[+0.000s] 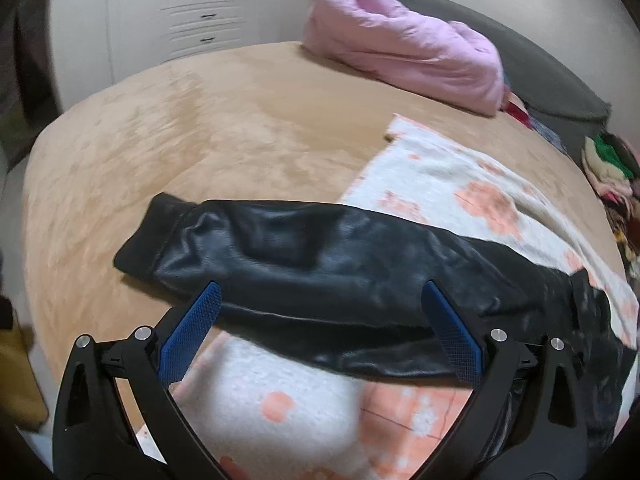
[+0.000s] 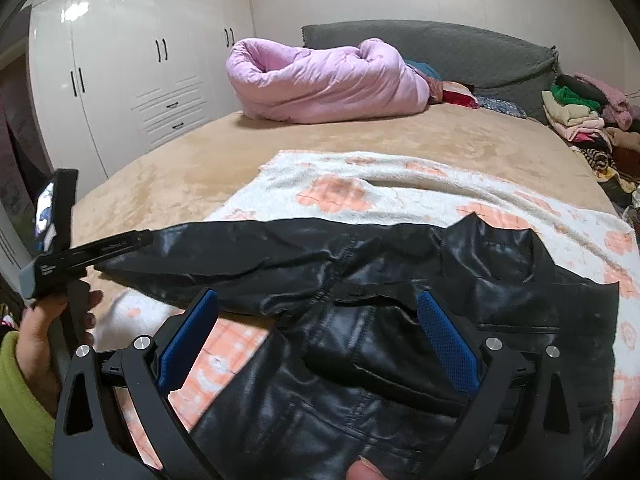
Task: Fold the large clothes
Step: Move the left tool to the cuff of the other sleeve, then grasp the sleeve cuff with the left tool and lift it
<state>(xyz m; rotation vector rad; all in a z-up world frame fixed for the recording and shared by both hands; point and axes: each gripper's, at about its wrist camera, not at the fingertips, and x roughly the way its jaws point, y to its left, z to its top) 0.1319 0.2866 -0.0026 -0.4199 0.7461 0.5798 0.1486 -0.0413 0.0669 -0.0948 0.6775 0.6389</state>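
Note:
A black leather jacket (image 2: 360, 320) lies on a white blanket with orange flowers (image 2: 380, 184) on the bed. Its sleeve (image 1: 280, 256) stretches out to the left, cuff on the tan bedspread. My left gripper (image 1: 320, 292) is open, hovering just above the sleeve, blue pads (image 1: 192, 328) wide apart. My right gripper (image 2: 318, 300) is open above the jacket's shoulder and body, holding nothing. The left gripper's body and the hand holding it (image 2: 60, 272) show at the left of the right wrist view.
A tan bedspread (image 1: 180, 140) covers the bed. A rolled pink duvet (image 2: 320, 80) lies at the far end by a grey headboard (image 2: 460, 52). A pile of clothes (image 2: 584, 120) sits at the right. White wardrobes (image 2: 140, 80) stand at the left.

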